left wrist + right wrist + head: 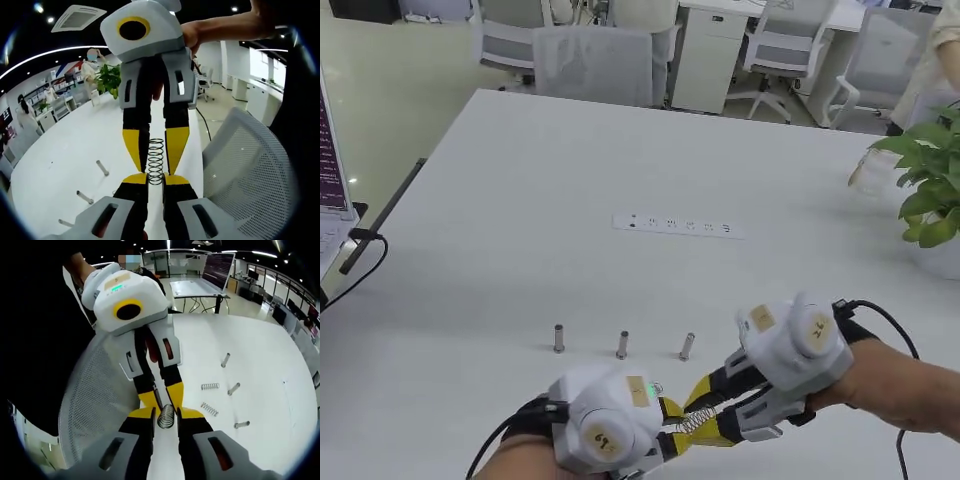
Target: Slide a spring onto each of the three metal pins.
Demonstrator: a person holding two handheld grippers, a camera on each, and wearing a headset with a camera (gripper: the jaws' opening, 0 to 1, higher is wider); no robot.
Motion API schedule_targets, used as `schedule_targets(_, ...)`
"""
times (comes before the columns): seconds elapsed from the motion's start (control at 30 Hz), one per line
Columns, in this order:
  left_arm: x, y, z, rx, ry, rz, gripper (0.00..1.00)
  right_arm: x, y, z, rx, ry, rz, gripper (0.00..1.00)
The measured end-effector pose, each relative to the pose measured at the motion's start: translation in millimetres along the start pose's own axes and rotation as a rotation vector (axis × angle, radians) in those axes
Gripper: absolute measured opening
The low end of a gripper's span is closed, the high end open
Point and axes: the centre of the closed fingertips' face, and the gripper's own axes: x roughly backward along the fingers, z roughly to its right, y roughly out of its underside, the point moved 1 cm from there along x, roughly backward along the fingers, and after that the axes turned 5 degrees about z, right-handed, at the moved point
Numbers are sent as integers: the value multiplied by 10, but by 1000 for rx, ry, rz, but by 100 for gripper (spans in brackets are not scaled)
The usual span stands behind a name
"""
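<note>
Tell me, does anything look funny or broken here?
Nothing is broken or spilled. One odd bit: the left gripper and right gripper both pinch the same spring, one at each end. The three pins stand bare.

The white-housed left gripper (675, 432) with black-and-yellow jaws and the matching right gripper (712, 410) face each other tip to tip. Each is clamped on one end of a thin coiled metal spring (694, 421). The bare forearms (905, 385) angle inward.

L gripper (155, 179): white shell, blk jaws, yellow tips, green LED (642, 388)
R gripper (165, 414): same colours
Cable (881, 316): blk, thin
</note>
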Motion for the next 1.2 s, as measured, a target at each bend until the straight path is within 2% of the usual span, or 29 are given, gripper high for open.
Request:
schedule_targets(0.3, -13, -21, 16, 6, 13, 11, 2, 28, 14, 3, 82, -15, -64, 12)
schedule_targets(0.57, -21, -19, 23, 17, 19, 16, 2, 18, 36, 3, 123, -25, -101, 9)
schedule_targets(0.97, -10, 28, 0, 35, 9, 15, 3, -30, 43, 26, 137, -19, -122, 8)
schedule_targets(1.2, 42, 84, -22, 56, -4, 9, 7, -71, 75, 45, 125, -18, -132, 8)
